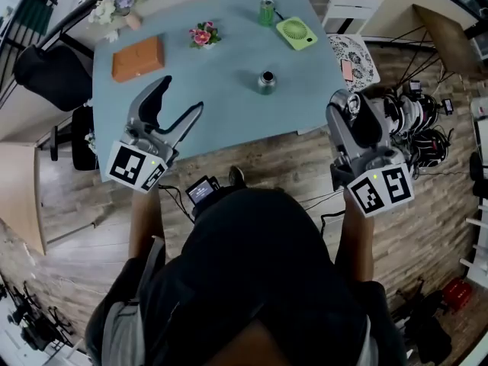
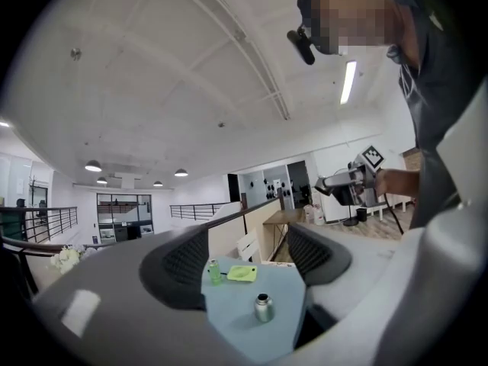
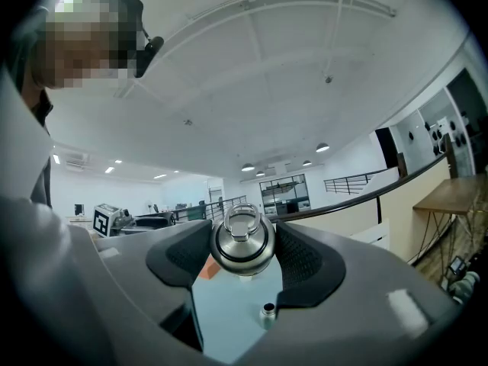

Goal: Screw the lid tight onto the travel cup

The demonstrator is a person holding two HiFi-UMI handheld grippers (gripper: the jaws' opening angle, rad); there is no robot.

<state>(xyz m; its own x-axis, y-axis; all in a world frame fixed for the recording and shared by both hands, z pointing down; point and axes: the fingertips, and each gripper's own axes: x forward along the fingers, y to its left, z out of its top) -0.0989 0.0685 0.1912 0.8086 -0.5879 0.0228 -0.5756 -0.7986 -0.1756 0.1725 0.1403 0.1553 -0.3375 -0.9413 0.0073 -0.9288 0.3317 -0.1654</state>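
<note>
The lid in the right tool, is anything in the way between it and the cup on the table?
Nothing visible is. The right tool holds the lid beside the table, and only bare tabletop lies between it and the open cup. The fan and green can stand farther back.

Brushed metal lid (image 3: 242,248), matt table (image 1: 221,90)

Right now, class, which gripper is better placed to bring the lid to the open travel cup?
Right. The right gripper is shut on the lid, with the open travel cup on the table ahead of it. The left gripper is open and empty; it could steady the cup.
</note>
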